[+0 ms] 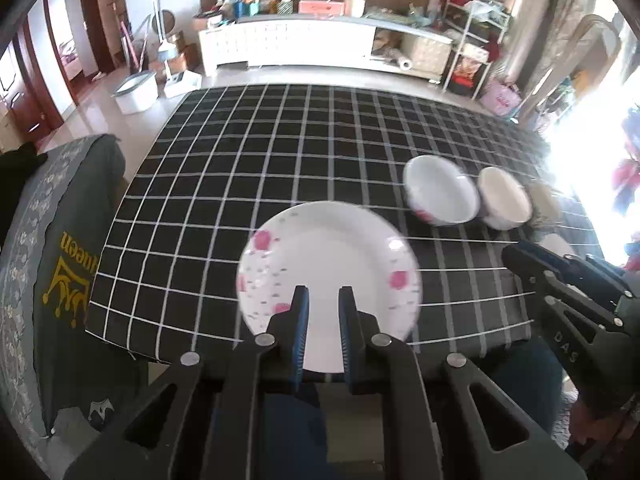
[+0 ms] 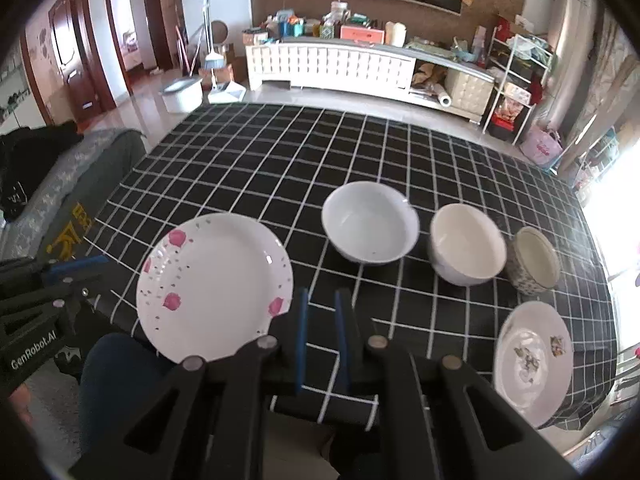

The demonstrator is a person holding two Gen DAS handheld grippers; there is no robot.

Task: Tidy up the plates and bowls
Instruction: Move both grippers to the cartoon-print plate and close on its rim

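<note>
A white plate with pink flowers (image 1: 328,264) (image 2: 212,284) lies near the table's front edge. My left gripper (image 1: 323,300) hovers over its near rim, jaws open a little, empty. My right gripper (image 2: 320,300) is open and empty over the tablecloth right of that plate; its body shows in the left wrist view (image 1: 568,300). Behind stand a white bowl (image 2: 370,222) (image 1: 440,196), a cream bowl (image 2: 466,244) (image 1: 505,198) and a small patterned cup (image 2: 536,260). A second plate with a brown motif (image 2: 532,360) lies at the front right corner.
The table has a black cloth with white grid lines (image 2: 280,160). A chair draped in grey fabric (image 1: 56,260) stands at the left. A white cabinet (image 2: 332,66) and shelves line the far wall. The person's leg (image 2: 116,380) is at the table's front edge.
</note>
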